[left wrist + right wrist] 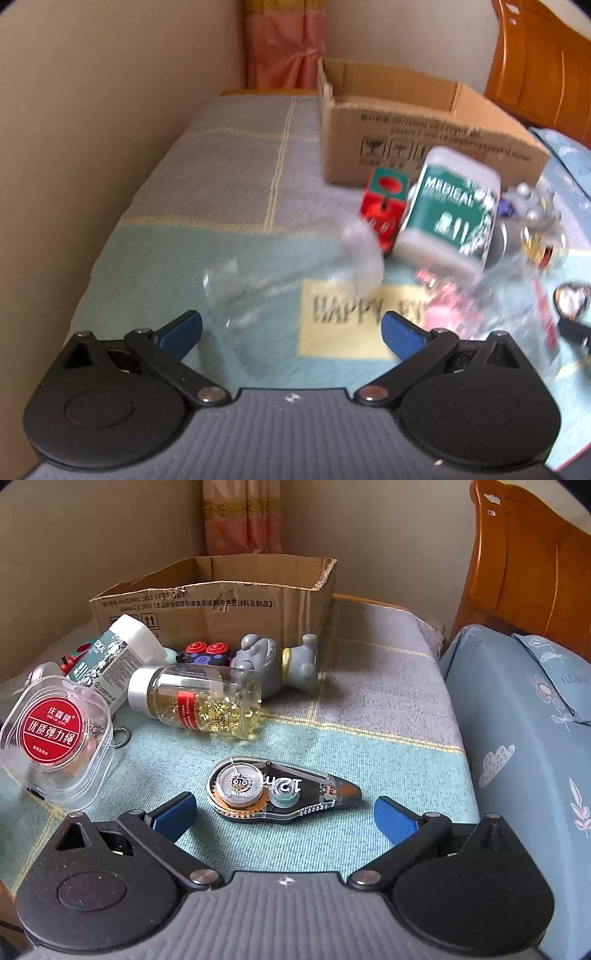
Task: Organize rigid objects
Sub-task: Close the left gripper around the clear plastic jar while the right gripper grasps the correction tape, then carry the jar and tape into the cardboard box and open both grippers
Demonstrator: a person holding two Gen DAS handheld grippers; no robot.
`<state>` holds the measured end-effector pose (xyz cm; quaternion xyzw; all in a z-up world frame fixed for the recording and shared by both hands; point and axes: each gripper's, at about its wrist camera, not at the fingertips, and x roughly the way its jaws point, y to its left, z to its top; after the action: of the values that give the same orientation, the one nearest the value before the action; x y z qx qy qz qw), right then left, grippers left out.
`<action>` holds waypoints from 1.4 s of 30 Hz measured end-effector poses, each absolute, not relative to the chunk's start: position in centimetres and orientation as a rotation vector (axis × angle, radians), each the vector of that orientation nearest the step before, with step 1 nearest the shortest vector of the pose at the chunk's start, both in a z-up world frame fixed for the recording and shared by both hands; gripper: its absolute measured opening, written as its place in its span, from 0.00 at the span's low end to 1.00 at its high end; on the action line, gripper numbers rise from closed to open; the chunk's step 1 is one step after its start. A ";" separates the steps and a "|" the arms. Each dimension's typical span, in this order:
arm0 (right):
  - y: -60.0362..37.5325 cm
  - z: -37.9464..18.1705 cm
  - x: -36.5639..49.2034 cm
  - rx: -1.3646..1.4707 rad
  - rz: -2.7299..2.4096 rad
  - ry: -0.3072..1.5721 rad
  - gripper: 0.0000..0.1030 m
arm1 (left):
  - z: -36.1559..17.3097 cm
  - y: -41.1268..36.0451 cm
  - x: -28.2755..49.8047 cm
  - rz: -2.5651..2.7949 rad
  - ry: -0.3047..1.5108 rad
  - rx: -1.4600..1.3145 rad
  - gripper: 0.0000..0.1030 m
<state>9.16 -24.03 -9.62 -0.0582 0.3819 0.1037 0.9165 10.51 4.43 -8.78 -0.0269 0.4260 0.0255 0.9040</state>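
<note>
An open cardboard box point(221, 602) point(424, 140) stands at the back of the blanket. In front of it lie a green and white medical bottle point(448, 214) point(114, 653), a clear bottle of yellow capsules point(199, 698), a grey toy figure point(277, 661) and a red toy point(384, 206). In the left wrist view, a blurred clear plastic container point(295, 266) lies just ahead of my open left gripper point(291, 332). My right gripper point(284, 812) is open above a correction tape dispenser point(280, 792). A clear box with a red label point(55, 738) lies to its left.
A wall runs along the left side of the blanket point(207, 177). A wooden headboard point(535, 561) and a blue patterned pillow point(517, 738) are on the right. A pink curtain point(284, 44) hangs behind the box. Bare blanket lies left of the box.
</note>
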 end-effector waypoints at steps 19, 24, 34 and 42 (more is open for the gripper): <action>-22.8 -9.7 10.1 -0.132 0.261 0.771 1.00 | -8.8 4.0 11.9 0.083 0.835 -0.020 0.99; -23.0 -9.6 10.4 -0.133 0.252 0.780 1.00 | -8.6 4.2 11.7 0.057 0.823 0.001 0.96; -23.2 -9.0 10.3 -0.136 0.254 0.805 0.90 | -8.0 4.5 11.5 0.008 0.826 0.026 0.91; -24.1 -7.4 10.3 -0.132 0.291 0.830 0.90 | -4.8 4.8 11.5 -0.070 0.829 0.069 0.91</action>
<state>10.29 -24.07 -7.39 -0.0637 0.4014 0.1408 0.9028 11.49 4.82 -4.82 0.0334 0.4026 -0.0340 0.9141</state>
